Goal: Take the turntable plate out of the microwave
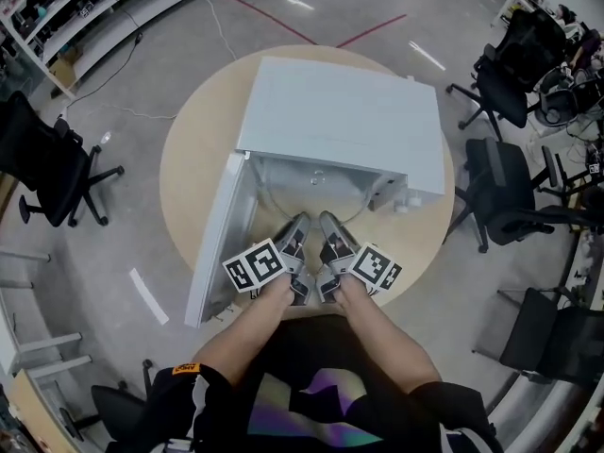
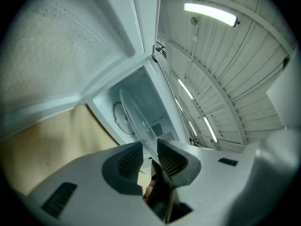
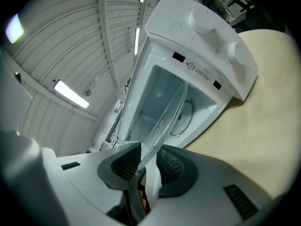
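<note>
Glass plate, tilted, before open microwave; rim pinched by left gripper and right gripper, side by side, forearms outstretched over worktop.

The left forearm and right forearm reach forward side by side. The left gripper and right gripper sit close together, pointing far and slightly downward. Each has its jaws clamped on the rim of the turntable plate.

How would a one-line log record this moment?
left gripper: shut on turntable plate rim | right gripper: shut on same rim | plate: raised off microwave floor | door: open
</note>
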`<state>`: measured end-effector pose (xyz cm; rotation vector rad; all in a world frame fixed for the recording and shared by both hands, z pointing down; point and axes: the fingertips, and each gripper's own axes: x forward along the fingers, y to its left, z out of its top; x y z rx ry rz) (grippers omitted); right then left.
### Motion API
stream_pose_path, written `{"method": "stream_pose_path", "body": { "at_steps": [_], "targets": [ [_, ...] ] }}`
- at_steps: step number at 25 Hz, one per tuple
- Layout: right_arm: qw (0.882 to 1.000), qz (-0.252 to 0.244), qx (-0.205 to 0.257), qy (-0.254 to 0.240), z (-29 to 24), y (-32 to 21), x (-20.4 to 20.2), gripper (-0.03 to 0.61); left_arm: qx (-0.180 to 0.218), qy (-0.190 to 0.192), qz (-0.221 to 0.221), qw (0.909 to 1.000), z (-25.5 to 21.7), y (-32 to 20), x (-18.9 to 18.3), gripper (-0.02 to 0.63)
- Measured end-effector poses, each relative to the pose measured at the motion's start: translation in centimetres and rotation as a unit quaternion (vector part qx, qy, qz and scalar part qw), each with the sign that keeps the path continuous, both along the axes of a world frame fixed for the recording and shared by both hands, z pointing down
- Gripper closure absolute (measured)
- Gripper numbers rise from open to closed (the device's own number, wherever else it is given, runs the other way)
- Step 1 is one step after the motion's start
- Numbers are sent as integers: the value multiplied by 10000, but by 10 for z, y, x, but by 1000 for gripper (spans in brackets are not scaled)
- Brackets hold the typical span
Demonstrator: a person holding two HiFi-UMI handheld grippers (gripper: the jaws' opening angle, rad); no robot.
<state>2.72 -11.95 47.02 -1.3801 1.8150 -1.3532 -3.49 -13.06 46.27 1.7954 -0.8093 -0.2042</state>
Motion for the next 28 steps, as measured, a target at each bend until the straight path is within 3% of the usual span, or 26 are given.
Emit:
{"method": "stream_pose_path", "body": {
  "at_steps": [16, 28],
  "targets": [
    [9994, -47, 113, 312, -17, 70, -26, 476, 202, 132, 221, 9995, -16, 71, -25, 476],
    [9995, -263, 81, 121, -12, 143, 5, 472, 208, -160, 98, 9996, -13, 146, 7, 476]
  ]
}}
